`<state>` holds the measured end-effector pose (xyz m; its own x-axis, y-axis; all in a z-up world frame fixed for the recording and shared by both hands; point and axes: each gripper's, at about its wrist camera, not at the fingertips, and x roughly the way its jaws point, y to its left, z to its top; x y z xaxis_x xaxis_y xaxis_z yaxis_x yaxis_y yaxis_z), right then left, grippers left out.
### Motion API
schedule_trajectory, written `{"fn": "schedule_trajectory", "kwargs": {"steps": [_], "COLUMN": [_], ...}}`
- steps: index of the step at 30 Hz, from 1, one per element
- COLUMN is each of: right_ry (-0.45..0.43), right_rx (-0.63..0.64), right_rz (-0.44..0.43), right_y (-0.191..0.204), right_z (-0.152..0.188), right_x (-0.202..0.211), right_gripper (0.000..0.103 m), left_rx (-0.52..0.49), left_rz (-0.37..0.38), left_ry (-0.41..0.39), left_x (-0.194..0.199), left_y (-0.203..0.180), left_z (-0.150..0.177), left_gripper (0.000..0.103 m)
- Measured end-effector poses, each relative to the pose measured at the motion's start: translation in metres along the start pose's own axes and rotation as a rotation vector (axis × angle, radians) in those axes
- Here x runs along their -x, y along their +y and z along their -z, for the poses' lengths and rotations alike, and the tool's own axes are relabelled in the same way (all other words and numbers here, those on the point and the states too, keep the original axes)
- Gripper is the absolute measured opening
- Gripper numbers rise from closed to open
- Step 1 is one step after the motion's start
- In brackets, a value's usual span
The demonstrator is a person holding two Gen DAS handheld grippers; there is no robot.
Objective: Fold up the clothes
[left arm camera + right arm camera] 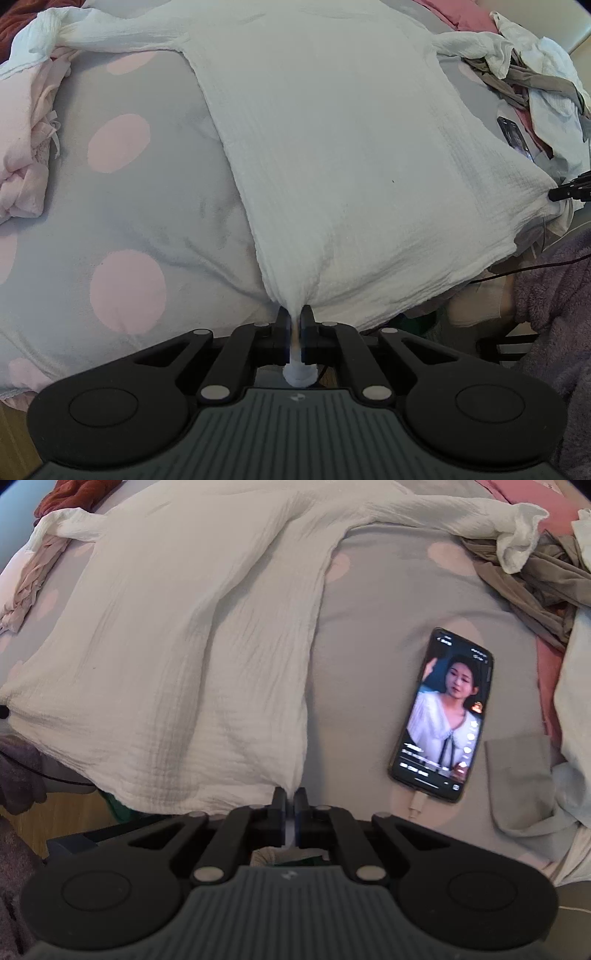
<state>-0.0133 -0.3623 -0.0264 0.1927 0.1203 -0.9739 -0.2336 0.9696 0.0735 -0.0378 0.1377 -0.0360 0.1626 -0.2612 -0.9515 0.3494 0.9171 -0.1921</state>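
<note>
A white crinkled long-sleeved shirt (332, 147) lies spread on a grey bed cover with pink dots (129, 192), sleeves stretched out to both sides. My left gripper (294, 317) is shut on the shirt's near hem corner, and the cloth bunches between its pads. In the right wrist view the same shirt (177, 657) fills the left half. My right gripper (290, 797) is shut on the other hem corner. That right gripper (569, 190) shows as a dark tip at the right edge of the left wrist view, pinching the hem.
A lit phone (443, 716) with a charging cable lies on the cover right of the shirt. Grey and white clothes (535, 576) are piled at the right, pink clothes (26, 147) at the left. A purple fleece (554, 295) and wooden floor (74, 812) lie below the bed edge.
</note>
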Motion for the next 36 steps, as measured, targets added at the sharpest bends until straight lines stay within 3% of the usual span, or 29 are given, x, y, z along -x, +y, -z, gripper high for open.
{"fn": "schedule_trajectory", "kwargs": {"steps": [7, 19, 21, 23, 24, 27, 31, 36], "right_ry": [0.115, 0.246, 0.259, 0.269, 0.268, 0.231, 0.115, -0.030], "right_rx": [0.023, 0.078, 0.079, 0.064, 0.059, 0.057, 0.029, -0.034], "right_rz": [0.052, 0.106, 0.113, 0.104, 0.101, 0.093, 0.094, 0.071], "right_y": [-0.004, 0.006, 0.006, 0.004, 0.004, 0.003, -0.003, -0.012], "right_z": [0.033, 0.041, 0.040, 0.040, 0.040, 0.034, 0.011, -0.031], "right_x": [0.011, -0.043, -0.044, -0.041, -0.039, -0.025, -0.005, -0.007], "right_gripper": [0.005, 0.006, 0.012, 0.033, 0.044, 0.044, 0.044, 0.041], "left_rx": [-0.011, -0.023, -0.017, -0.011, -0.008, 0.019, 0.083, 0.173], "left_rz": [-0.019, -0.037, -0.033, -0.036, -0.030, -0.016, -0.002, 0.021], "left_ry": [0.047, 0.151, 0.175, 0.171, 0.164, 0.085, -0.052, -0.152], "left_x": [0.018, -0.016, -0.018, -0.014, -0.010, 0.006, 0.022, 0.012], "left_y": [0.006, 0.014, 0.016, 0.019, 0.021, 0.027, 0.036, 0.051], "left_z": [0.008, 0.012, 0.012, 0.012, 0.011, 0.000, -0.030, -0.073], "left_gripper": [0.001, 0.001, 0.002, 0.014, 0.022, 0.026, 0.026, 0.026]}}
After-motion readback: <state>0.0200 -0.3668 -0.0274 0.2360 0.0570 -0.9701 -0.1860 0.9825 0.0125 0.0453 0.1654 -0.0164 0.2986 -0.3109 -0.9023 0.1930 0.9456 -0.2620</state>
